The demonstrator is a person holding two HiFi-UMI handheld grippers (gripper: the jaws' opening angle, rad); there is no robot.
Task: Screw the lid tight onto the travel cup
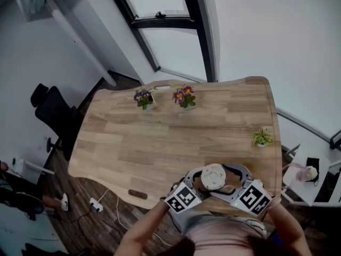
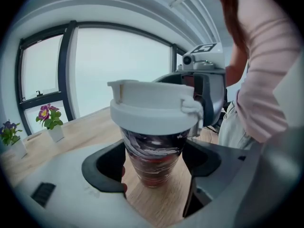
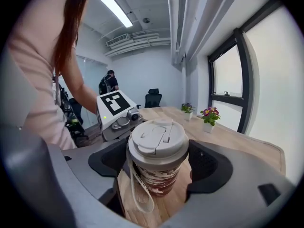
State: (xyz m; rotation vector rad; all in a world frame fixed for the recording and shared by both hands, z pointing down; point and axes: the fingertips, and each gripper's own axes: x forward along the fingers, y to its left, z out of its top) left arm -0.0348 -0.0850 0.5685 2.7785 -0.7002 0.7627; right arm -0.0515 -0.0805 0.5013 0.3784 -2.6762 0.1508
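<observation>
My left tool [image 2: 154, 166] is gripping the cup [image 2: 153, 151] by its body. The cup is sitting at the surface's [image 1: 160, 137] near edge. My right tool [image 3: 161, 161] is clamping the lid [image 3: 158, 137], which is seated on the cup.

Cup [image 1: 213, 176] between left tool [image 1: 201, 181] and right tool [image 1: 228, 180]

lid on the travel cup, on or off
On: the white lid sits atop the cup. Whether it is screwed tight, cannot tell.
</observation>
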